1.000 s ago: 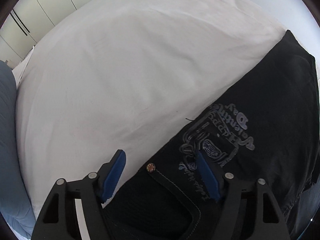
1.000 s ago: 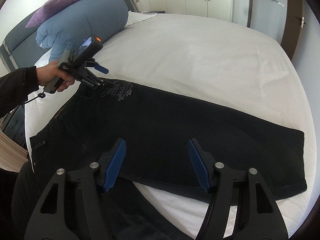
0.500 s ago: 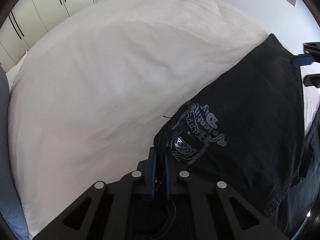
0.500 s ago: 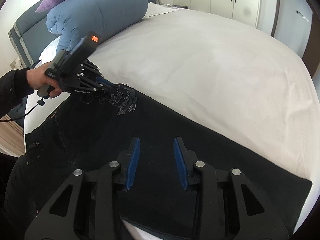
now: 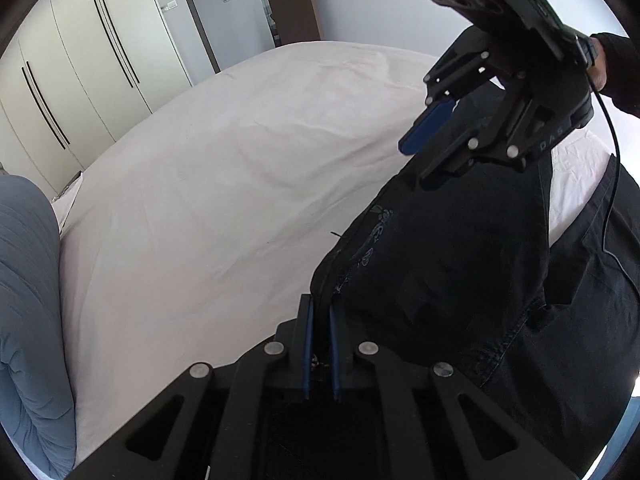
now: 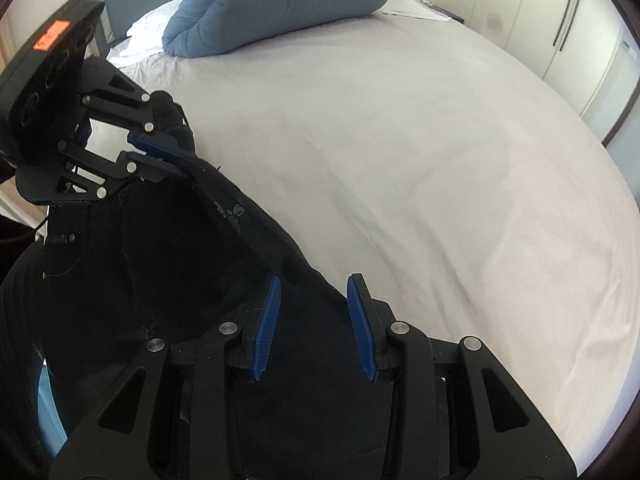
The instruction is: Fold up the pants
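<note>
Black denim pants (image 5: 460,280) now rising off white bed sheet (image 5: 224,184), hanging between my two grippers; second ago lying flat. Left gripper (image 5: 319,354), open then, now clamping waist edge at 6 o'clock. Right gripper (image 6: 316,320) narrowing but jaws apart, fabric between pads, pinch not confirmed. Judging fold starting. Blue duvet roll (image 6: 276,4) sitting at 12 o'clock in right view, wardrobe doors (image 5: 80,72) behind; sheet ahead offering landing room

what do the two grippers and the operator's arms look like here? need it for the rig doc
Both are matte black linkage frames with silver rivets and ribbed blue pads. The left gripper and right gripper each carry a black top box with an orange panel; the right's shows a green LED, a black cable, "DAS" lettering. Black sleeve.
</note>
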